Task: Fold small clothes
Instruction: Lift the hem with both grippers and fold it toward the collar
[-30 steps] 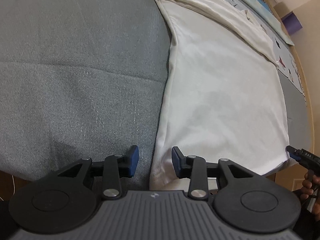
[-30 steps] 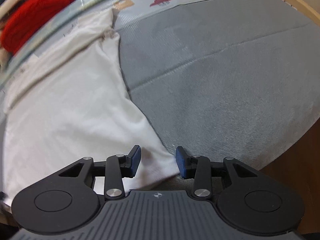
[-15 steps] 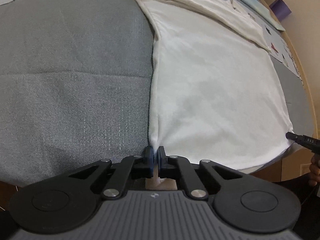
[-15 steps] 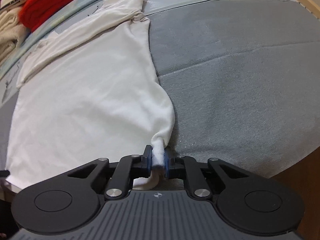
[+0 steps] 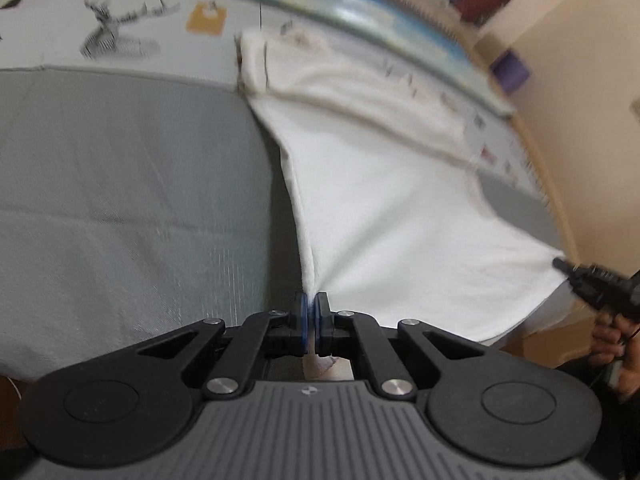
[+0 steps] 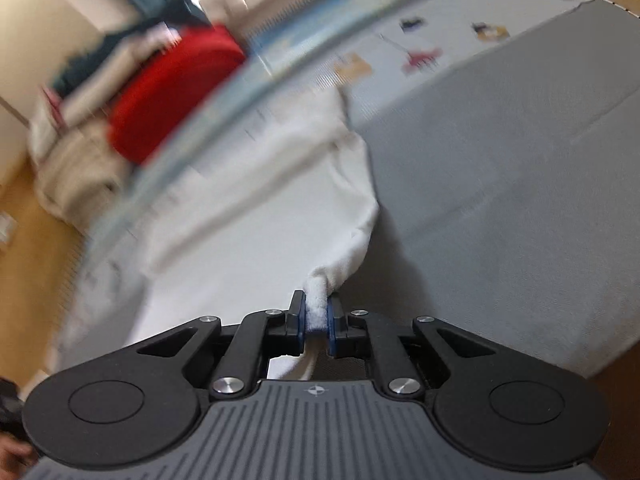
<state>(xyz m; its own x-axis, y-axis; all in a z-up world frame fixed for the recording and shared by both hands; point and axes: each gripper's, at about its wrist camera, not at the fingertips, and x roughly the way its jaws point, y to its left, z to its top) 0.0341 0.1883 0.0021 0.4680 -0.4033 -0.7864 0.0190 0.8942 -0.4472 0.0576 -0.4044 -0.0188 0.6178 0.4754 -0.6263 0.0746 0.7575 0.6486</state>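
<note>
Both grippers (left point(image 5: 311, 312), right point(image 6: 316, 316)) pinching white garment point(image 5: 400, 208) corners

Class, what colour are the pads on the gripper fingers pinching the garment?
Blue pads, clearest in the right wrist view.

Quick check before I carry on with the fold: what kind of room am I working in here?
Probably a home bedroom or living room. The white garment lies on a grey padded mat with a cartoon-print border, and a heap of clothes with a red item sits beyond it, over a wooden floor.
</note>
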